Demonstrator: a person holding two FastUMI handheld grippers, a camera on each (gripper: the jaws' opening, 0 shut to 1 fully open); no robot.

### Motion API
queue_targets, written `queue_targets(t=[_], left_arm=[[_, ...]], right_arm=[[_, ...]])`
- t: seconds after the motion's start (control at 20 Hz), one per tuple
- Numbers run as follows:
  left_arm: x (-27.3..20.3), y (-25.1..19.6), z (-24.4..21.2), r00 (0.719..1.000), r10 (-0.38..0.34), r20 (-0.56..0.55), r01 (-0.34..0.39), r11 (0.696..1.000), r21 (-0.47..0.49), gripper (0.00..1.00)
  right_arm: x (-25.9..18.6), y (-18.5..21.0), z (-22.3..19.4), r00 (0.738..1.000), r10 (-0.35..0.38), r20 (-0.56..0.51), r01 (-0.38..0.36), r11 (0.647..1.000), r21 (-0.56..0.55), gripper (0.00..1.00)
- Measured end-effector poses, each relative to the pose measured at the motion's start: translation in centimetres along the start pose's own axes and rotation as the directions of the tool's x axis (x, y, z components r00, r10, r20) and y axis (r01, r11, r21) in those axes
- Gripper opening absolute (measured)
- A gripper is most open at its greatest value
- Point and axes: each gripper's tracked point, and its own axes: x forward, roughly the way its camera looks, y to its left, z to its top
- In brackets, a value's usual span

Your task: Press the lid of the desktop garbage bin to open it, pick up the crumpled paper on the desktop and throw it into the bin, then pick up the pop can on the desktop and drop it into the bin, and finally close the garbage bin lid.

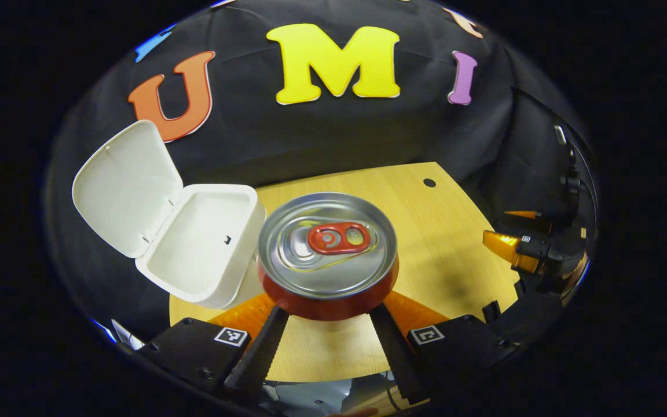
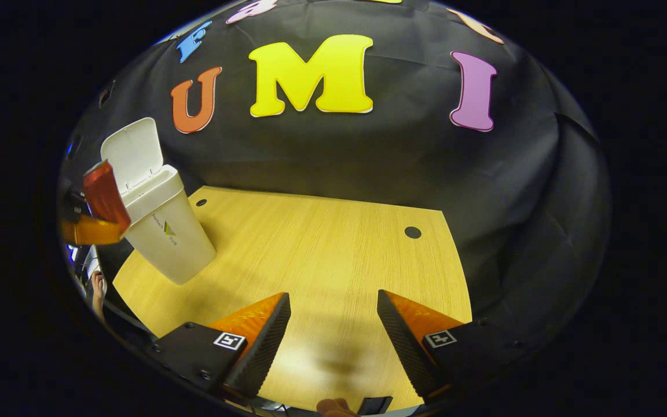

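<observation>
Left jaws: the left gripper (image 1: 329, 315) clamps both fingers on the red aluminium pop can (image 1: 327, 255), upright, silver top and red pull tab facing the camera.
Right jaws: the right gripper (image 2: 333, 324) is spread wide, holding nothing, above the light wooden desktop (image 2: 333, 243).
Can position: lifted, just beside the opening of the white plastic desktop bin (image 1: 206, 249).
Bin lid: the white hinged lid (image 1: 125, 185) is tipped back, open.
Right gripper view: can (image 2: 105, 197) beside the bin (image 2: 165, 237).

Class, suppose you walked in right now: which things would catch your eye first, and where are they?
The red pop can, gripped by the left hand-held gripper and held just right of the bin, dominates the left gripper view. Next, the white garbage bin, lid up, stands at the table's far left corner.
</observation>
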Motion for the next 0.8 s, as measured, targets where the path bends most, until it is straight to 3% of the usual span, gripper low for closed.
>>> queue_targets(t=[0.4,0.75,0.8], left_arm=[[-0.7,8.8,3.9,0.983,0.186,0.000,-0.184,0.975,-0.125,0.86],[4.3,13.7,3.1,0.969,0.238,-0.063,-0.247,0.934,-0.258,0.87],[5.1,14.5,3.1,0.967,0.247,-0.063,-0.255,0.930,-0.265,0.92]], right_arm=[[1.9,1.6,0.5,1.000,0.024,0.008,-0.025,0.999,0.030,0.94],[2.2,1.2,-1.0,1.000,0.002,-0.031,-0.001,1.000,0.023,0.94],[2.3,1.1,-1.2,0.999,-0.001,-0.037,0.002,1.000,0.025,0.96]])
